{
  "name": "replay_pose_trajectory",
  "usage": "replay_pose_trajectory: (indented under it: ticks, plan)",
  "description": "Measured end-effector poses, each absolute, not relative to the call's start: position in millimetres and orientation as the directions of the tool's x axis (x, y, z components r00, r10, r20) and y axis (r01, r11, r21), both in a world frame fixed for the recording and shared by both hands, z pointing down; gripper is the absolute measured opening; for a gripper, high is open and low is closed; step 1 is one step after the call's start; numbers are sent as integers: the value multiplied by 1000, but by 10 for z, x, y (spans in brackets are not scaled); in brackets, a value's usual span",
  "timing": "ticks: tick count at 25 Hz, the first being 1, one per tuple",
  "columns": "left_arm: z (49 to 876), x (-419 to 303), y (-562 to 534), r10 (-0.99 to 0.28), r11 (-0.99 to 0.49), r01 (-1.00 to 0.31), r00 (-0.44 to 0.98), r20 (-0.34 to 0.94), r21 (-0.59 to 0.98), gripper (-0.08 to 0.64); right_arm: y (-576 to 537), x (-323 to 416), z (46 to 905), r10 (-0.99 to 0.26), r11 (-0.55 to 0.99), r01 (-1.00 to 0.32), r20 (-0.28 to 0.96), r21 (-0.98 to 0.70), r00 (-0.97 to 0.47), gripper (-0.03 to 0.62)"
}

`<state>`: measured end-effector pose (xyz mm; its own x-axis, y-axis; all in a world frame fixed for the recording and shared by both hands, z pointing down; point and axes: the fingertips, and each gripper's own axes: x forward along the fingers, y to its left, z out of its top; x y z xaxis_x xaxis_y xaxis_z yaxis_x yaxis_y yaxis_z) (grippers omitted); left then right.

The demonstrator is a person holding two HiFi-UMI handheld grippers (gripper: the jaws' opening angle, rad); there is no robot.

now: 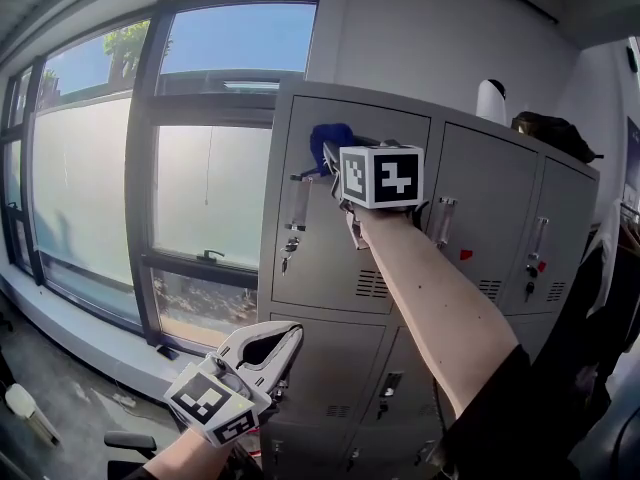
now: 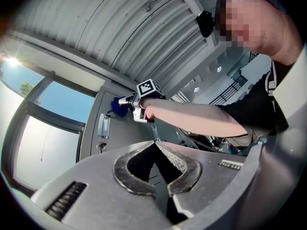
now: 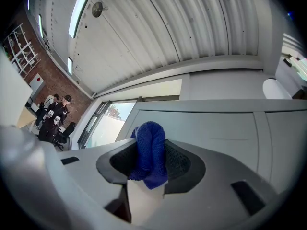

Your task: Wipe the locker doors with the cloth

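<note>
Stood in daylight from a tall, dark-framed window wall (image 1: 150, 168) on the left. Showed frosted lower panes (image 1: 210, 203) and clear upper panes (image 1: 240, 36), with blue sky and a treetop (image 1: 128, 46) beyond. Ran a pale sill (image 1: 60, 318) beneath the glass, above a grey floor (image 1: 85, 388). Rose to a plain white wall (image 1: 430, 38) on the right. Carried a corrugated white ceiling (image 3: 158, 28) with a long light strip (image 3: 79, 6). Ended far off in a brick wall (image 3: 45, 68) beside white shelving (image 3: 17, 44).
</note>
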<state>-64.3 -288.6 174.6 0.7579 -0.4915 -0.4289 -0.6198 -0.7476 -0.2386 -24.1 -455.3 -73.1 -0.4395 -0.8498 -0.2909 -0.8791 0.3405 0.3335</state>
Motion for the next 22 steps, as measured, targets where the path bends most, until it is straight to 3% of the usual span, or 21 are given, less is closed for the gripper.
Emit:
replay_pose_trajectory:
  ticks: [13,22]
  plan:
    - [1784,44,-2965,-408,-808,-527,822,-397,-262,7,-4396,1102,-706,-885,242,-935,-335,259,-322,153]
    - [1815,160,-2936,-401,-818,-513,832,-383,-260,7,-4316,1371,-623,-899,205,-942,-329,265,-288,153]
